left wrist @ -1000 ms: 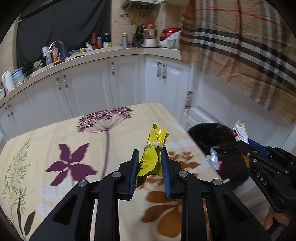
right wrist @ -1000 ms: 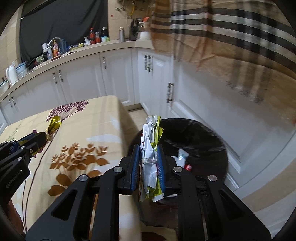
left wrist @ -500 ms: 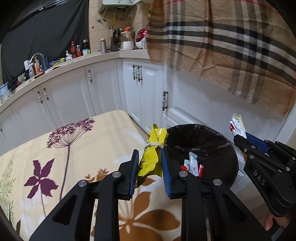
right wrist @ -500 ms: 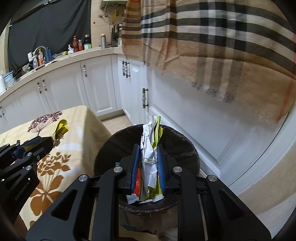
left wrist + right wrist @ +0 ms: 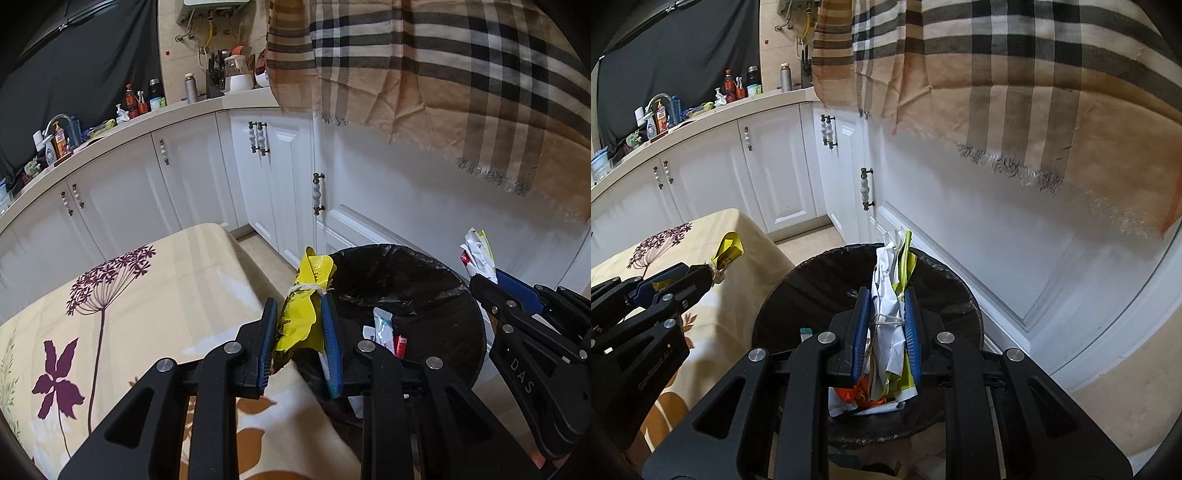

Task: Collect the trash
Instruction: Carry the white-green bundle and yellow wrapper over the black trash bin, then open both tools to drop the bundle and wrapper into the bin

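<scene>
My left gripper (image 5: 298, 313) is shut on a crumpled yellow wrapper (image 5: 303, 310) tied with string, held over the table corner at the near rim of the black-lined trash bin (image 5: 424, 280). My right gripper (image 5: 886, 306) is shut on a white and green wrapper bundle (image 5: 892, 291), also tied with string, and hangs above the bin (image 5: 820, 273). In the left wrist view the right gripper (image 5: 484, 278) shows at the right with its wrapper bundle (image 5: 476, 251) sticking up. In the right wrist view the left gripper (image 5: 701, 273) shows at the left with the yellow wrapper (image 5: 729, 251).
Several small packets (image 5: 382, 326) lie inside the bin. The table with a floral cloth (image 5: 122, 295) is on the left. White cabinets (image 5: 280, 166) stand close behind the bin, a plaid cloth (image 5: 443, 74) hangs above, and the counter (image 5: 110, 125) carries bottles.
Both grippers have swung right, away from the table, toward the bin. The right one now hangs over the bin's opening; the left one has reached the table corner by the bin. Both grips unchanged.
</scene>
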Demonstrator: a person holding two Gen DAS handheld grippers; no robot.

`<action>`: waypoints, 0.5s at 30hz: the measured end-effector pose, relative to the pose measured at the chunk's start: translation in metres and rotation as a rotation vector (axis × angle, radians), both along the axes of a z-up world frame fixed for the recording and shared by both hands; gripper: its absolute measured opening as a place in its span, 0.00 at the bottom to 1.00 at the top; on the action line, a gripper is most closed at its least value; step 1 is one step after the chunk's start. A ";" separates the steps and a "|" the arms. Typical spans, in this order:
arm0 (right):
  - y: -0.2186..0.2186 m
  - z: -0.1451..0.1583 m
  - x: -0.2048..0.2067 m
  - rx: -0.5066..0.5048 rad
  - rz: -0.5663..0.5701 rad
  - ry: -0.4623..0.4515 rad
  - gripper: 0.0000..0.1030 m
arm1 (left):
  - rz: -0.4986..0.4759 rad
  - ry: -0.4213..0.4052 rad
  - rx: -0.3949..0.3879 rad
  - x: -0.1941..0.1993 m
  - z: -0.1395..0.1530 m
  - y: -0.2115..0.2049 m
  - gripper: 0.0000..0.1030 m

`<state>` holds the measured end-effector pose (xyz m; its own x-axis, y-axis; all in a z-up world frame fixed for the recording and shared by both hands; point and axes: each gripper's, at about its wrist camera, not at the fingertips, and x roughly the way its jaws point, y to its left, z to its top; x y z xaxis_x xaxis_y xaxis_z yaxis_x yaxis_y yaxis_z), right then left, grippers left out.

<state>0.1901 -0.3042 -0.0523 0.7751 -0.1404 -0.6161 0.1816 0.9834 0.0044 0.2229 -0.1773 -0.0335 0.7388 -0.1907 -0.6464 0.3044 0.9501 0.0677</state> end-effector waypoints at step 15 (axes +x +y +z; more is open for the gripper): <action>-0.016 -0.019 0.032 0.011 -0.028 0.022 0.18 | 0.003 0.065 0.020 0.037 -0.016 -0.020 0.25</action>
<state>0.2224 -0.3202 -0.0708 0.7572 -0.1552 -0.6345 0.2093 0.9778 0.0106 0.2596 -0.1974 -0.0494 0.6953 -0.1751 -0.6970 0.3061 0.9496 0.0668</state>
